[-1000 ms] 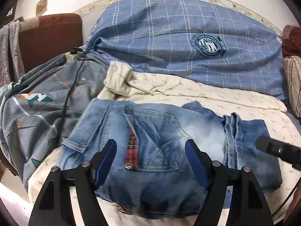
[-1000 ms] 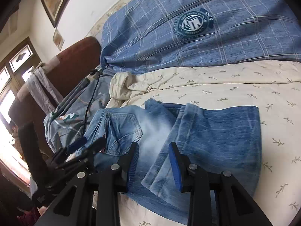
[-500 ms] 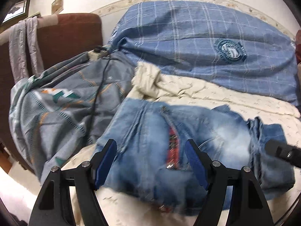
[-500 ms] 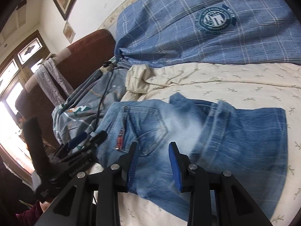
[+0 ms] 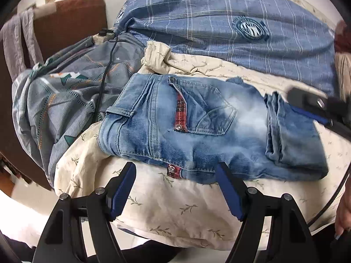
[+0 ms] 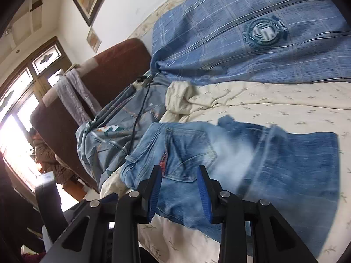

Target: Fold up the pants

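Observation:
Folded light-blue jeans (image 5: 197, 129) lie on the cream bedsheet (image 5: 175, 201), waistband to the left, a back pocket with red plaid trim facing up, the leg ends folded over at the right. The jeans also show in the right wrist view (image 6: 241, 160). My left gripper (image 5: 175, 171) is open and empty, just in front of the jeans' near edge. My right gripper (image 6: 178, 175) is open and empty over the jeans' near edge by the pocket; it also shows at the right of the left wrist view (image 5: 311, 107).
A blue plaid quilt (image 5: 219, 22) lies behind the jeans. A grey patterned blanket (image 5: 65, 92) with a black cable (image 5: 105, 70) and a power strip (image 5: 103, 37) lies left. A brown headboard (image 5: 65, 22) stands beyond. The bed edge is near me.
Both grippers have pulled back toward the near bed edge. The left gripper was over the jeans and is now in front of them. The jeans lie still.

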Tool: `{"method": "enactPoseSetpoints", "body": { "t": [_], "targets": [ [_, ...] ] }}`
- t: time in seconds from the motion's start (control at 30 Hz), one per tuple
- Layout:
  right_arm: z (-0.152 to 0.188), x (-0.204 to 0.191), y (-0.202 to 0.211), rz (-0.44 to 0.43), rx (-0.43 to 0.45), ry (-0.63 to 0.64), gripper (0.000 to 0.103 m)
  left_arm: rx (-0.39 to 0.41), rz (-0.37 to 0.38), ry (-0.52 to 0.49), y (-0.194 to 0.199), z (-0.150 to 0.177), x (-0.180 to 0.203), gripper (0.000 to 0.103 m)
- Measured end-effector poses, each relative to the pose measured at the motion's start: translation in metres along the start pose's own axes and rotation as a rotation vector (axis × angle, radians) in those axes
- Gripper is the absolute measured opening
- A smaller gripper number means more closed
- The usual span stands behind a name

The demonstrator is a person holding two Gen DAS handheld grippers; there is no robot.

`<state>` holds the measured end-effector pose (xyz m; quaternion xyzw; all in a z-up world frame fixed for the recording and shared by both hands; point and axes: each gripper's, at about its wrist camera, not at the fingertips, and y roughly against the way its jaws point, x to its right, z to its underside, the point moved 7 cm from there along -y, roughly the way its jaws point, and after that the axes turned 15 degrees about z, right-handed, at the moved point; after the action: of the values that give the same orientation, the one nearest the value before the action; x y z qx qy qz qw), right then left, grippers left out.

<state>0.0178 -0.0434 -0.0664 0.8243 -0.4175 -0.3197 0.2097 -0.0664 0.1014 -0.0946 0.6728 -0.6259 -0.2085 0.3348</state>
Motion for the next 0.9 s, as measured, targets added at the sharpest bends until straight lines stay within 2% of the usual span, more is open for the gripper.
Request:
{"method": "enactPoseSetpoints", "body": {
  "t": [0.1,0.27,0.53,0.7,0.9],
  "targets": [
    [-0.001,0.023,0.014,0.041,0.011,-0.037,0.036,-0.029,0.041,0.086,-0.004,-0.003,-0.016,0.076],
    [-0.009,0.078,0.045,0.120,0.052,-0.141,0.036,-0.082,0.092,0.285,-0.017,-0.004,-0.054,0.076],
    [-0.023,0.154,0.080,0.171,0.100,-0.334,0.036,-0.121,0.171,0.477,-0.035,-0.012,-0.080,0.076],
    [-0.025,0.164,0.087,0.169,0.108,-0.364,0.036,-0.124,0.220,0.570,-0.038,-0.011,-0.086,0.076],
    [-0.023,0.147,0.076,0.176,0.092,-0.317,0.036,-0.129,0.251,0.669,-0.039,0.004,-0.099,0.076]
  ]
}}
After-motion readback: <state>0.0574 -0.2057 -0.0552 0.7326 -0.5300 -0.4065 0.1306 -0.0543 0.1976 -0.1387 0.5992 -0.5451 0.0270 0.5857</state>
